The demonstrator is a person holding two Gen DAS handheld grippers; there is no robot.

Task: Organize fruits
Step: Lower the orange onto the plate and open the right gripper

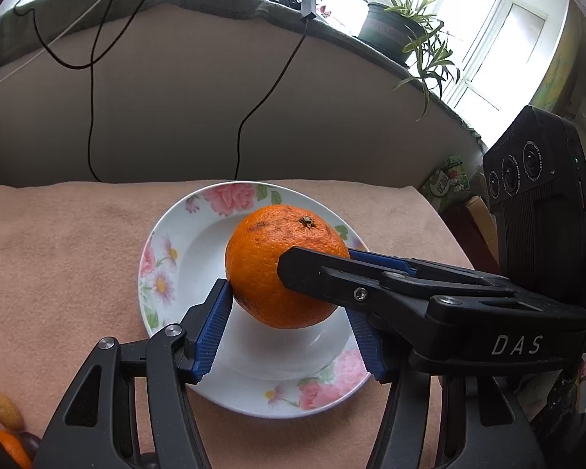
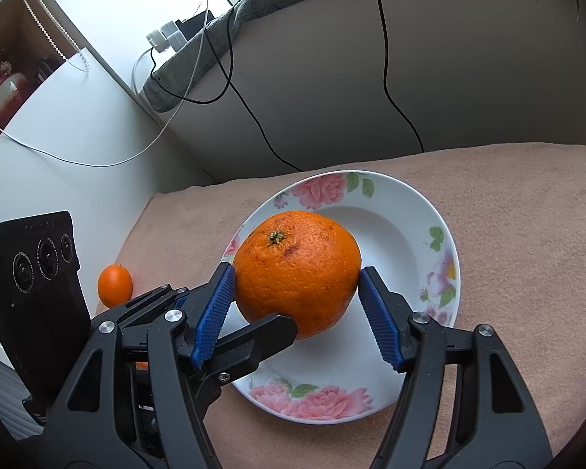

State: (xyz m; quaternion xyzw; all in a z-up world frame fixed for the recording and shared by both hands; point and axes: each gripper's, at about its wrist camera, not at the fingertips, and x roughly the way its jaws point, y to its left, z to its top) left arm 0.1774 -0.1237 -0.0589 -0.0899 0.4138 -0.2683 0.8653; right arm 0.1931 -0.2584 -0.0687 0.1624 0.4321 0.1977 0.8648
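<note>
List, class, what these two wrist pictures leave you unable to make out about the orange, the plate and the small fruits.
- Underside of the orange, both views: its own bulk hides whether it touches the plate.
- Right hand-held gripper, left wrist view: the orange hides its far finger.
- Small fruits, left wrist view: cut off at the edge, kind unclear.
- Small orange fruit, right wrist view: base hidden by the left hand-held gripper.

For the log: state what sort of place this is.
Probably a lived-in home room: a potted plant on the windowsill, a flowered plate on a cloth-covered table, chargers and cables by the window.
</note>
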